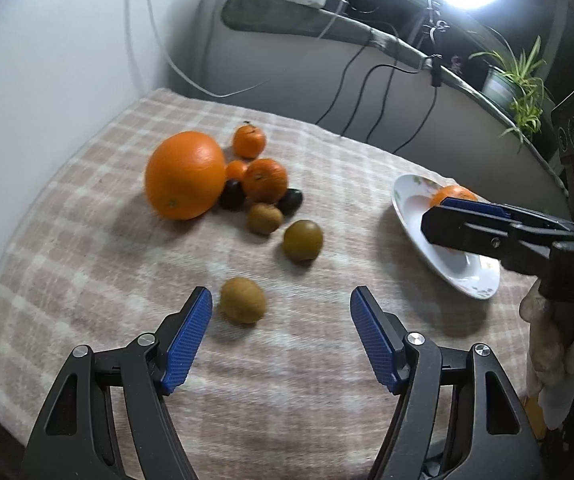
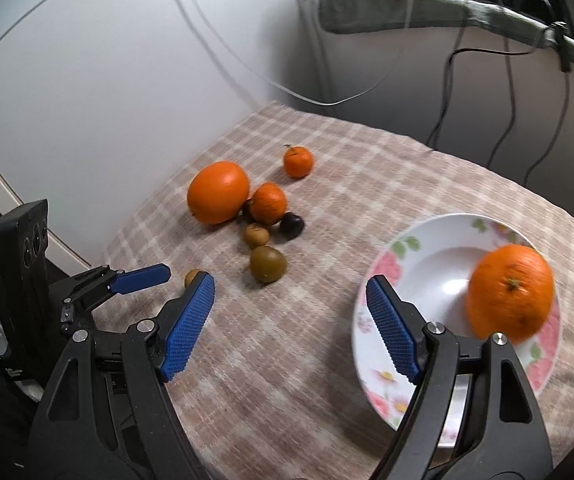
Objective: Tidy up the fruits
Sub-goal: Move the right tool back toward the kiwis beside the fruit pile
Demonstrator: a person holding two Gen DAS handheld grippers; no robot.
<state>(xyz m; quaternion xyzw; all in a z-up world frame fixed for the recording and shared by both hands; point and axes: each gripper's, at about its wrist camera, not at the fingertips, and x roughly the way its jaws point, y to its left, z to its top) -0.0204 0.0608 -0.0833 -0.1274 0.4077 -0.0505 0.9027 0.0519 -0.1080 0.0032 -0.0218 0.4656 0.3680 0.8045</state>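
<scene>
An orange (image 2: 511,290) lay in the flowered plate (image 2: 419,240), against its far rim, while the rest of the fruit sat on the checked cloth (image 1: 87,280) well apart from the plate: a large orange (image 1: 185,175) with smaller oranges, dark plums and brown kiwis crowded beside it, and one kiwi (image 1: 243,300) lying alone on the near side of that pile. The left gripper (image 1: 281,304) hovered over the cloth with its jaws spread wide and nothing between them, the lone kiwi just beside its left pad. The right gripper (image 2: 291,292) was likewise wide open and empty, poised beside the near edge of the plate. The likeliest trouble, as I judged it, was the round kiwi rolling away on the soft cloth if one pad touched it first, since it sat off-centre in the left jaws; closing then could pinch only its edge and squirt it toward the pile. The orange in the plate looked blurred, so it might have been rolling and could ride over the shallow rim. The right wrist view showed the plate's floral pattern and the orange's stem end; the left wrist view showed the plate edge-on, yet revealed the lone kiwi whole, which the right view half hid behind a finger.
</scene>
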